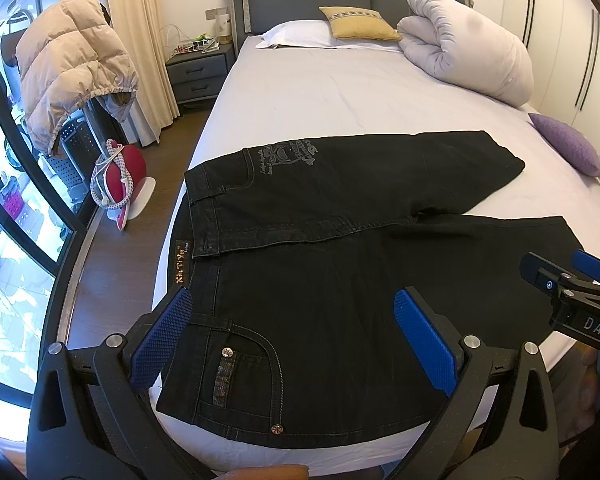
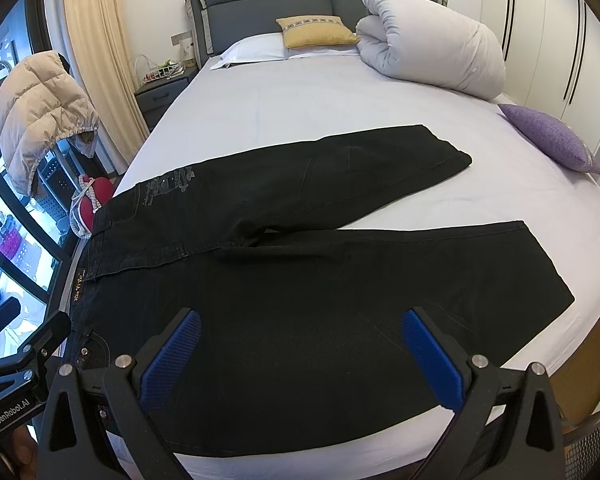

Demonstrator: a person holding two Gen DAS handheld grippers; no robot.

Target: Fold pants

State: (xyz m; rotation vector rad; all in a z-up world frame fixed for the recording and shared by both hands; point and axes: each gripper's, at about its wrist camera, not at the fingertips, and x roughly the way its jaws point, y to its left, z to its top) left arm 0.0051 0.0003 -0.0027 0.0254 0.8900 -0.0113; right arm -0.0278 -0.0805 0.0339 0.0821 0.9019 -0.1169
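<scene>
Left wrist view: both jaws wide, holding nothing; bring your left hand-held gripper (image 1: 296, 336) onto the pants (image 1: 340, 264) waistband, right hand-held gripper (image 2: 300, 356) mid-leg, pinch edges together.

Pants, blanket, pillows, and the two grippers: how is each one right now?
black pants: spread flat on the bed, unfolded, legs apart
left gripper: open, holding nothing
right gripper: open, holding nothing
white duvet: rolled up by the headboard
yellow cushion: leaning on the white pillow
puffer jacket: draped over something
</scene>
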